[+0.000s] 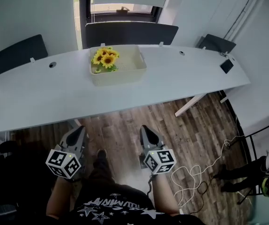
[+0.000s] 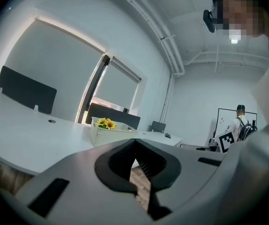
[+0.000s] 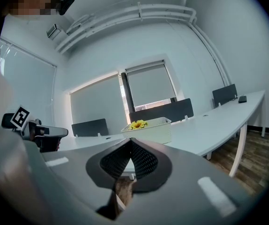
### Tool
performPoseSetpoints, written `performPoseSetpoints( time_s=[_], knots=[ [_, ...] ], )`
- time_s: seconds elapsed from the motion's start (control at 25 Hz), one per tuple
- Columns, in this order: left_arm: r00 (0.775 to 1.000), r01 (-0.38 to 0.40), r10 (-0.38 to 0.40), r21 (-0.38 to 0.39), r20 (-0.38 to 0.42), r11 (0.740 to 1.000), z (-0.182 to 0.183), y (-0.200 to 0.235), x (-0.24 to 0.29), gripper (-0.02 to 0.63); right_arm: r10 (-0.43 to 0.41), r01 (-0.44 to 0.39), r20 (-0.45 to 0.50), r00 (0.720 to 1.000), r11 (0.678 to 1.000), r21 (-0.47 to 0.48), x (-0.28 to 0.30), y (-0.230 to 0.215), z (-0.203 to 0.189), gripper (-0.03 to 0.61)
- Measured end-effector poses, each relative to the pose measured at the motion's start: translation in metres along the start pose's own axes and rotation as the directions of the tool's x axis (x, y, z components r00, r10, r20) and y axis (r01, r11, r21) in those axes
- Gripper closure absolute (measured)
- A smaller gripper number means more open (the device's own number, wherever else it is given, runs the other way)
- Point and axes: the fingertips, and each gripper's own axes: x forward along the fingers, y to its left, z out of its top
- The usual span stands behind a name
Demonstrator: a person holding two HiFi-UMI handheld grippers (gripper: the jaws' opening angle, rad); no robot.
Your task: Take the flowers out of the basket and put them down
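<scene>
A cream plastic basket [image 1: 125, 71] stands on the long white table [image 1: 181, 78], with yellow sunflowers [image 1: 105, 58] lying in its left end. Both gripper views show the basket [image 2: 107, 136] [image 3: 155, 128] far ahead, the flowers [image 2: 105, 123] [image 3: 136, 124] peeking over its rim. My left gripper [image 1: 79, 131] and right gripper [image 1: 145, 130] hang low over the wooden floor, well short of the table's near edge. Each is shut, its jaws meeting at the tips with nothing between them.
Dark chairs [image 1: 129, 32] line the table's far side, under a window. A phone-like object [image 1: 226, 65] lies at the table's right end. Cables [image 1: 195, 177] trail on the floor at right, near a person [image 1: 265, 170]. A table leg [image 1: 190, 104] slants down at right.
</scene>
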Motion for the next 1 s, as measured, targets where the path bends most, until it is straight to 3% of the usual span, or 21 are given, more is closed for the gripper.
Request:
performPoseSetpoints(
  time_s=[0.32,1.0],
  knots=[
    [1.0,0.005,-0.005,-0.01,-0.022,1.0,0.009,0.035,0.061,0.604,-0.021,0.021,-0.017,1.0,1.0,-0.009,0.064,-0.029,0.006,0.577],
    [1.0,0.004,-0.005,-0.032,-0.03,0.999,0.046,0.131,0.152,0.606,-0.035,0.035,-0.034,0.999,0.999,-0.01,0.202,-0.04,0.026,0.575]
  ],
)
